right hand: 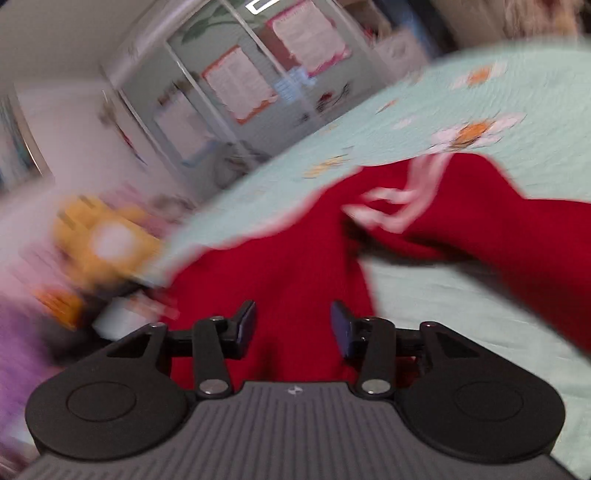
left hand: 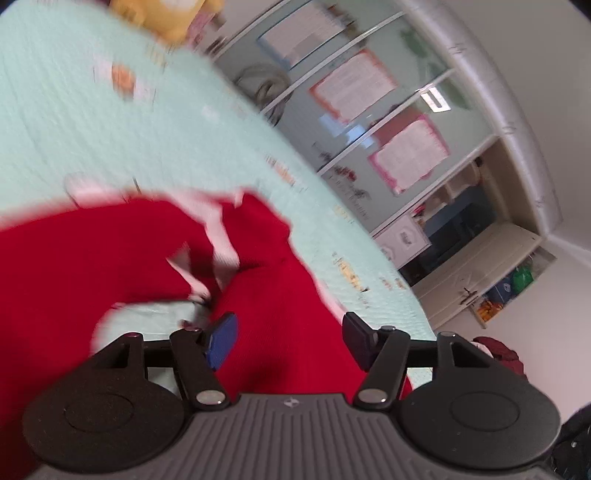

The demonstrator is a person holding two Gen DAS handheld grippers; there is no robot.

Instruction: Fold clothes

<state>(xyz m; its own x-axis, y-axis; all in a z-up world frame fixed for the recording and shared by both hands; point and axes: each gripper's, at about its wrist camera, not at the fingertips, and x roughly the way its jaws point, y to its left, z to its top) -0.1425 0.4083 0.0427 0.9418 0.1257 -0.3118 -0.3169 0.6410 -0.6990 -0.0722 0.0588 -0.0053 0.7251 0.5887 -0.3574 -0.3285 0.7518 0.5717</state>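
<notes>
Two grippers hover over a red garment spread on a bed, both pictures smeared by motion. From the left wrist view, the left gripper (left hand: 290, 341) has its jaws standing well apart, blue-padded fingers (left hand: 221, 341) on either side of a stretch of red cloth that lies beneath them; the pads press on nothing that can be seen. From the right wrist view, the right gripper (right hand: 293, 326) holds its jaws at a narrower gap, again with red fabric below and between the fingers (right hand: 245, 325), the pads apart from each other and not clamped on the cloth.

Just beyond both grippers the red garment (left hand: 258, 277) lies rumpled, with a white drawstring (right hand: 402, 206) tangled near its middle folds. One part of it runs off to the side as a long sleeve or leg; which, the blur does not settle. Pale edging shows along its hem.

Under the garment stretches a mint-green bedspread (left hand: 110, 140) printed with small orange-and-white flowers. At the bed's far end sits a yellow plush toy (left hand: 170, 14), blurred in both views. Past the bed stands a glass-fronted cabinet (left hand: 369, 92) with papers bordered in pink and orange stuck to its panes, and a cream cupboard (left hand: 480, 266) beside it.
</notes>
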